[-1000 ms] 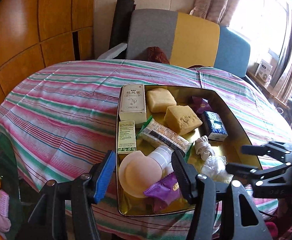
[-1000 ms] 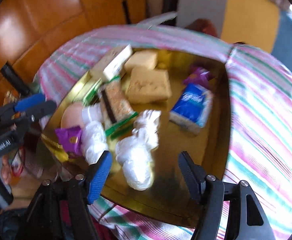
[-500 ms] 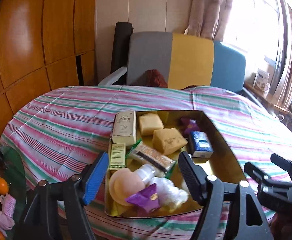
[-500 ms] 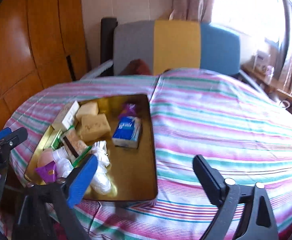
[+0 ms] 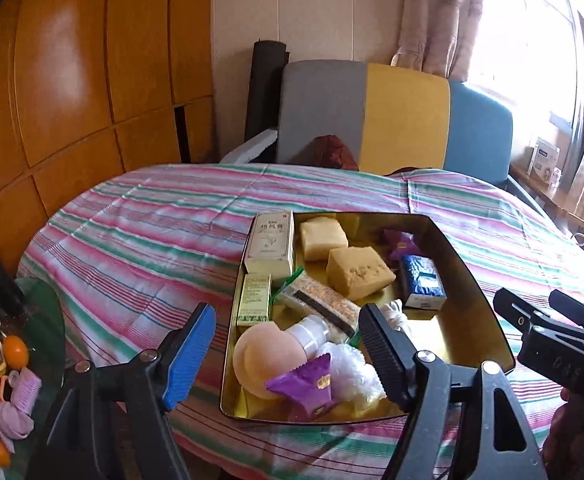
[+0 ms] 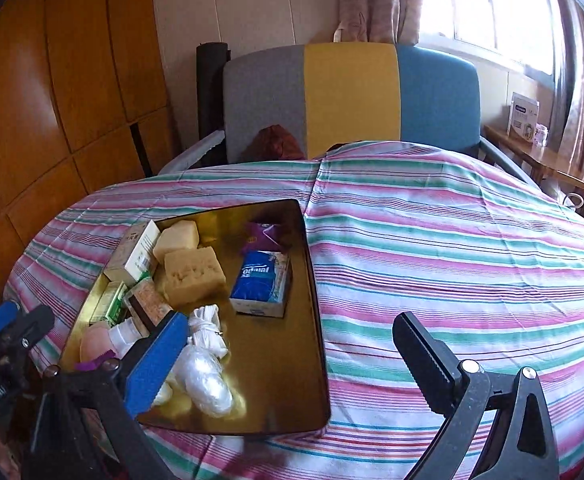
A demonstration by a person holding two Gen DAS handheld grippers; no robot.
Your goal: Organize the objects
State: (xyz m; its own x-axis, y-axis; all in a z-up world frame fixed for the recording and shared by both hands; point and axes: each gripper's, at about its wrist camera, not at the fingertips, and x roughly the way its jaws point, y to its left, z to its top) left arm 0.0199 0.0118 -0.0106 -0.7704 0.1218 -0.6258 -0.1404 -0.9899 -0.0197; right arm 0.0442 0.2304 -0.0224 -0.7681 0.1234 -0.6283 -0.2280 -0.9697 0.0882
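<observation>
Left gripper (image 5: pixel 287 356) wide open, holding nothing, lower centre of frame over near edge of gold tray (image 5: pixel 488 320). Right gripper (image 6: pixel 287 360) also wide open, holding nothing. Tray sits centre-left on striped tablecloth (image 6: pixel 452 248), holding 2 sponges (image 5: pixel 358 270), blue tissue pack (image 6: pixel 259 280), boxes, wrapped items.

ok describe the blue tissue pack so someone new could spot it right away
Find the gold tray on the striped tablecloth. The tissue pack lies toward the tray's right side, just in front of a purple wrapper. It is the only blue item, with white lettering.
</observation>
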